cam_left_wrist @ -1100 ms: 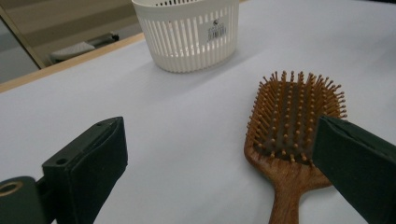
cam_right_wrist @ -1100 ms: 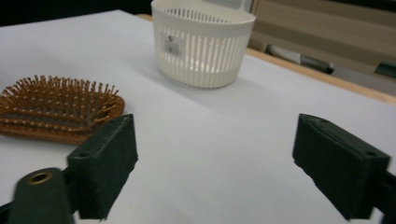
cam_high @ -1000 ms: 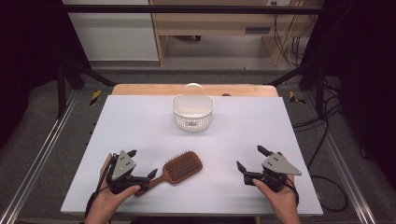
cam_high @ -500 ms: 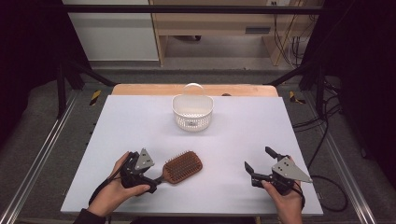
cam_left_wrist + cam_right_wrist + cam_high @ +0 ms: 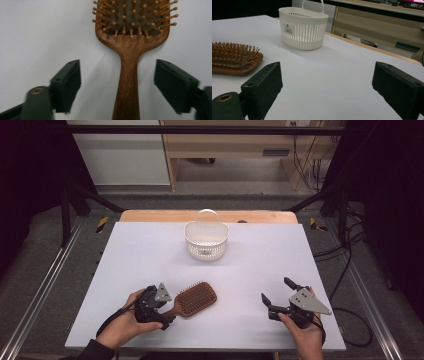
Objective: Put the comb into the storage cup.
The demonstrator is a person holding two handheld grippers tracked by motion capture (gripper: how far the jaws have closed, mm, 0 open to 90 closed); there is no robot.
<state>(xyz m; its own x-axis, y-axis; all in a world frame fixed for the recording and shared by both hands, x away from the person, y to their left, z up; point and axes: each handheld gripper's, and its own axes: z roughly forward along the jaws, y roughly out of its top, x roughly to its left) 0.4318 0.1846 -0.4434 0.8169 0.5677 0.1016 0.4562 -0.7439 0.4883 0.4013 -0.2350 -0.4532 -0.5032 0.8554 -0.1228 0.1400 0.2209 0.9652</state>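
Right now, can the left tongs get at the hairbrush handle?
Probably yes: the left tongs already straddle the hairbrush handle, jaws closing in but not touching, with bare table on either side.

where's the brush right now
In the high view the brush lies bristles up at the table's near left, in front of the basket, its handle between the left gripper's open jaws.

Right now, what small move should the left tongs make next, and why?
Probably close further on the brown wooden paddle hairbrush: its handle lies centred between the left tongs, whose jaws have just been closing, yet gaps remain on both sides, so nothing is gripped.
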